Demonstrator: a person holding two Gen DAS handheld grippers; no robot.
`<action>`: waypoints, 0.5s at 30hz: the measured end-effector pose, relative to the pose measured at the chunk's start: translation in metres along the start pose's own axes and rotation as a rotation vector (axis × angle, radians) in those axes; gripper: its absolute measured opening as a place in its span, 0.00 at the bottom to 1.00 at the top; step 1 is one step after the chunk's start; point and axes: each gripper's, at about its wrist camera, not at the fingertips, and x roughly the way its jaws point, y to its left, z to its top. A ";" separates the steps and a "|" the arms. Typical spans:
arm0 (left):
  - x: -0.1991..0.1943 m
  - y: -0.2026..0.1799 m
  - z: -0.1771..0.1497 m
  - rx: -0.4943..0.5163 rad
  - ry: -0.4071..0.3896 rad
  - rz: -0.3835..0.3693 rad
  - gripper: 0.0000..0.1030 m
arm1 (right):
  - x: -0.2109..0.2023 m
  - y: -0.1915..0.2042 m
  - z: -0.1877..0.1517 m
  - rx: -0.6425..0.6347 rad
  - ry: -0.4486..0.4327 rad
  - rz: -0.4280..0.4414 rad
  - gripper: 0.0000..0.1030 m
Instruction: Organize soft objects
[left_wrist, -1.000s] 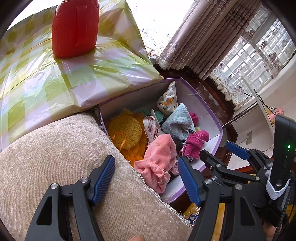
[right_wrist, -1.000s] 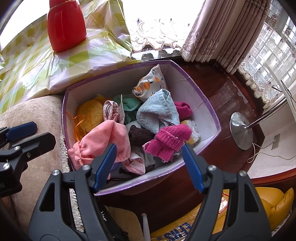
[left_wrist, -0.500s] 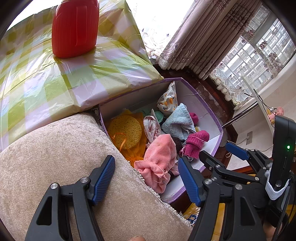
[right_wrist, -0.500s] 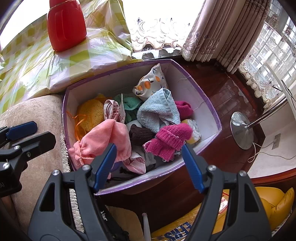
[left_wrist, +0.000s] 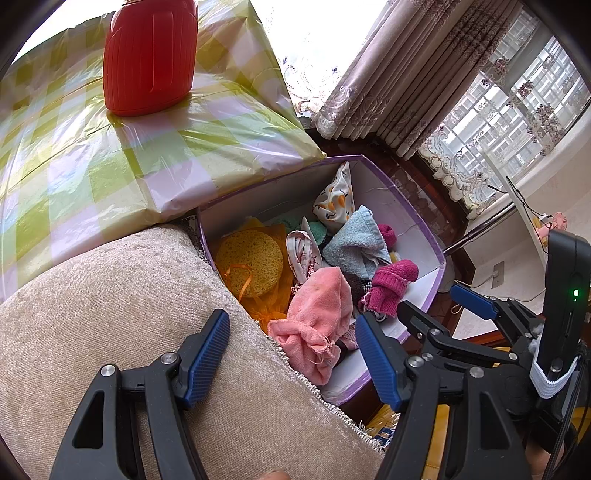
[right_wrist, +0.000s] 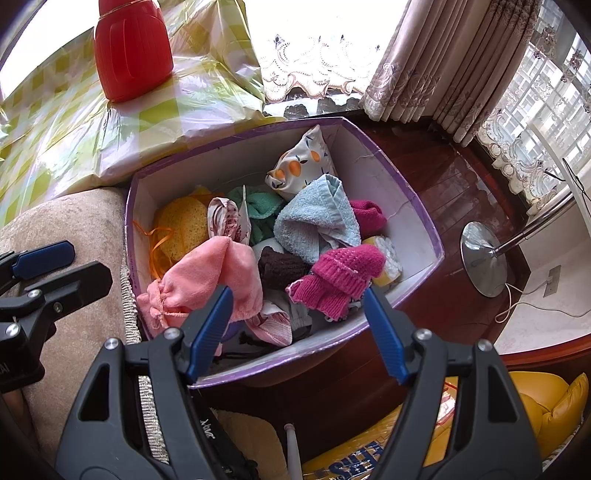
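Note:
A purple-rimmed white box holds a heap of soft things: a pink towel, a magenta knit sock, a light blue towel, a yellow sponge, a green cloth, a dark brown knit piece and a white pouch with orange spots. My right gripper hangs open above the box's near edge, nothing between its pads. My left gripper is open over the beige cushion beside the box, empty.
A red plastic bottle stands on a green-checked wrapped package behind the box. Curtains and a window are at the back right. A chrome stand base rests on the wooden floor. A yellow cushion lies at the lower right.

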 end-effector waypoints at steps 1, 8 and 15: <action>0.000 0.000 0.000 0.000 0.000 0.000 0.69 | 0.000 0.000 0.000 0.000 0.001 0.001 0.73; 0.000 0.000 0.000 0.000 0.000 0.000 0.69 | 0.001 0.000 -0.001 0.004 0.004 0.004 0.73; 0.000 0.000 0.000 0.000 0.000 0.000 0.69 | 0.001 0.000 -0.001 0.005 0.005 0.005 0.73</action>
